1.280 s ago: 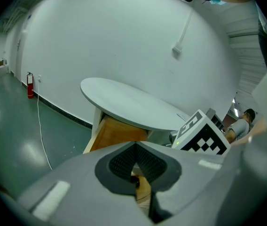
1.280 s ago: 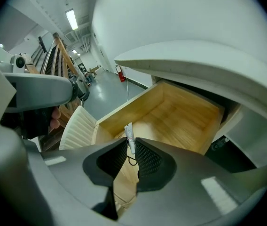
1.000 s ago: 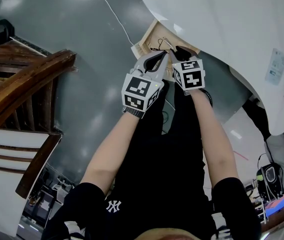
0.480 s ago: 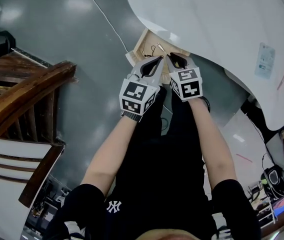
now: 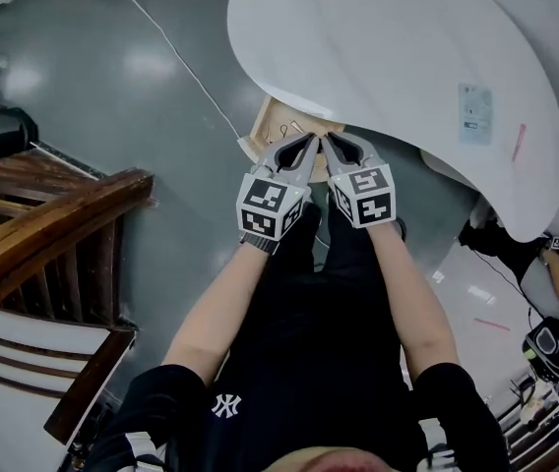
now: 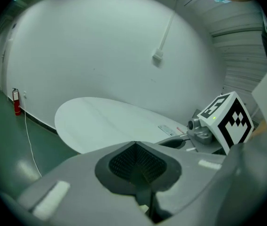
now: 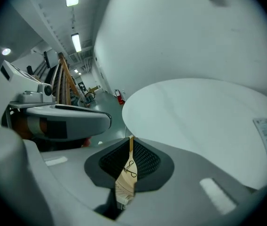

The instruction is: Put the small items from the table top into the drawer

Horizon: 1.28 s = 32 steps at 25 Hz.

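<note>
Here, the white oval bench (image 5: 388, 57) fills the top of the head view. The person's black shirt (image 5: 309, 362) bears a white "NY" logo. The wooden drawer (image 5: 272, 131) stands open under the bench edge. Near it, the left gripper (image 5: 307, 142) and right gripper (image 5: 328, 142) sit side by side, fingers together and empty; the right's have just been closing. The print on the bench's label (image 5: 473, 114) is unreadable. A small wire clip (image 5: 287, 129) lies in the drawer.
</note>
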{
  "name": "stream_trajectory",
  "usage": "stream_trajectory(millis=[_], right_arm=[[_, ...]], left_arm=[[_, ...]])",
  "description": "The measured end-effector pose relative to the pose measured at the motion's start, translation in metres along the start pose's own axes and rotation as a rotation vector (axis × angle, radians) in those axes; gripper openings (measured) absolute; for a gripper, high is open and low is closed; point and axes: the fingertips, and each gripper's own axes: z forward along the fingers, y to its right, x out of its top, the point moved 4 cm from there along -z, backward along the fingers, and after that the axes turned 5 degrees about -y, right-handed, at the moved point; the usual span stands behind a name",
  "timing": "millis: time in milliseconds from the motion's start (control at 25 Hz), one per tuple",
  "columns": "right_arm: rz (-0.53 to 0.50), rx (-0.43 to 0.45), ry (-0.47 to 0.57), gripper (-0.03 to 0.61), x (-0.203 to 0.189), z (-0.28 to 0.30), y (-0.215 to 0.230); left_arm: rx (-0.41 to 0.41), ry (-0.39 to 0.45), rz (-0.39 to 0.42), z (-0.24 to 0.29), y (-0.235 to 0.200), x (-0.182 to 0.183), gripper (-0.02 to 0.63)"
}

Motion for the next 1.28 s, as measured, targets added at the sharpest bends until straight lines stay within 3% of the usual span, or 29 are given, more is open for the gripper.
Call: stream_trajectory(millis=[600, 880, 1280], right_arm=[[0.082, -0.151, 0.133, 0.067, 0.011, -0.114, 0.059], [0.112, -0.219, 0.154, 0.071, 0.011, -0.151, 0.093], [0.187, -0.285, 0.147, 0.123, -0.009, -0.184, 0.164]], left_arm=[[-0.169, 0.025, 0.116, 0.031, 0.101, 0.056, 0.000], [-0.234, 0.010, 0.144, 0.055, 0.142, 0.071, 0.000], [-0.281, -0.050, 0.167, 0.111, 0.188, 0.079, 0.000]])
